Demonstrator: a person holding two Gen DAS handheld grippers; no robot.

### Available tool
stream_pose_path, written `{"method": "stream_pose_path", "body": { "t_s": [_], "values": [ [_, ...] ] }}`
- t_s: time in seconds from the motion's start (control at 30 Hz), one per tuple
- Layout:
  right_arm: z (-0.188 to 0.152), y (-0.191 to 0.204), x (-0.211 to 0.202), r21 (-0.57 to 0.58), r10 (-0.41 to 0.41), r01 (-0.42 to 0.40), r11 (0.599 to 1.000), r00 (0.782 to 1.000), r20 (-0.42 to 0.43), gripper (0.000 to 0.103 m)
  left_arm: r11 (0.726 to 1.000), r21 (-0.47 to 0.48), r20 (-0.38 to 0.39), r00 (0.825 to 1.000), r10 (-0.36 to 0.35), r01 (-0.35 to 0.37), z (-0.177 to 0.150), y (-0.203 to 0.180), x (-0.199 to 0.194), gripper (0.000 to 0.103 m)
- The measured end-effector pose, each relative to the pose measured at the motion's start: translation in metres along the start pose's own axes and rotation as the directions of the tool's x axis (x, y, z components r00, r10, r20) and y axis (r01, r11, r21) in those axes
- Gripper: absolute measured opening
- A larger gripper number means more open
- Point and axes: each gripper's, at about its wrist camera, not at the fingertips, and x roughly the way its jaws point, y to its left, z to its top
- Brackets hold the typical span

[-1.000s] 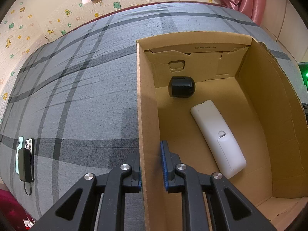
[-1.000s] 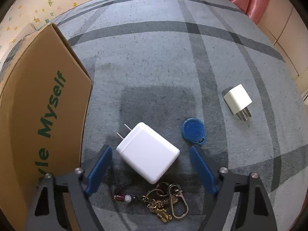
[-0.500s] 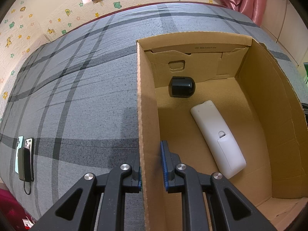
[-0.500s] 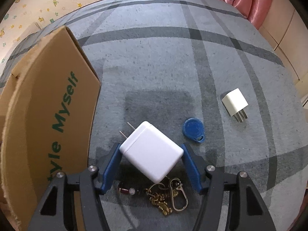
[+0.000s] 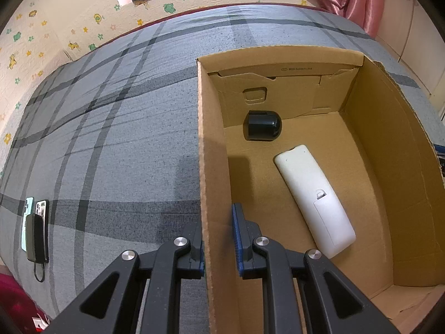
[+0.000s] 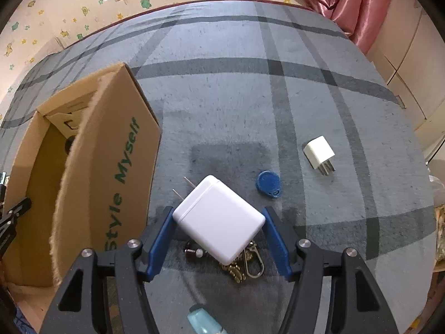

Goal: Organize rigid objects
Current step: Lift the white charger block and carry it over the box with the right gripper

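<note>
- The white charger (image 6: 218,218), a smooth, rounded white block with two bare prongs at its far-left corner, sits clamped between the blue pads of the right gripper (image 6: 218,235), which have just been closing onto it; it looks lifted clear of the grey plaid bedcover (image 6: 222,97), above the keyring (image 6: 244,261) lying beneath it.
- The step in hand reads as carrying this charger to the cardboard box (image 6: 91,172), which stands just to its left with its printed wall facing the gripper.
- The next move likely calls for raising the charger over that wall's rim, then moving left and releasing it inside; the hard, glossy shell is held cornerwise, so it may twist in the pads.
- The left gripper (image 5: 218,243) is clenched on the box's near wall, one pad outside and one inside, apparently steadying it.
- Already in the box lie a white remote (image 5: 314,200) and a black rounded object (image 5: 261,125), apart from each other.
- Left on the cover are a blue key fob (image 6: 268,183) and a small white plug adapter (image 6: 318,154), well apart from the box.
</note>
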Motion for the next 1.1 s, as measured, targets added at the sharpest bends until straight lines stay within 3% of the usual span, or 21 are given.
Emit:
{"method": "stream_pose_path", "body": {
  "t_s": [1.1],
  "values": [
    [0.012,0.039,-0.074,-0.056,0.022,-0.017,0.998,0.996,0.089,0.067,0.999,-0.006,0.005,0.999,-0.037,0.037,0.000,0.003,-0.003,0.014]
  ]
}}
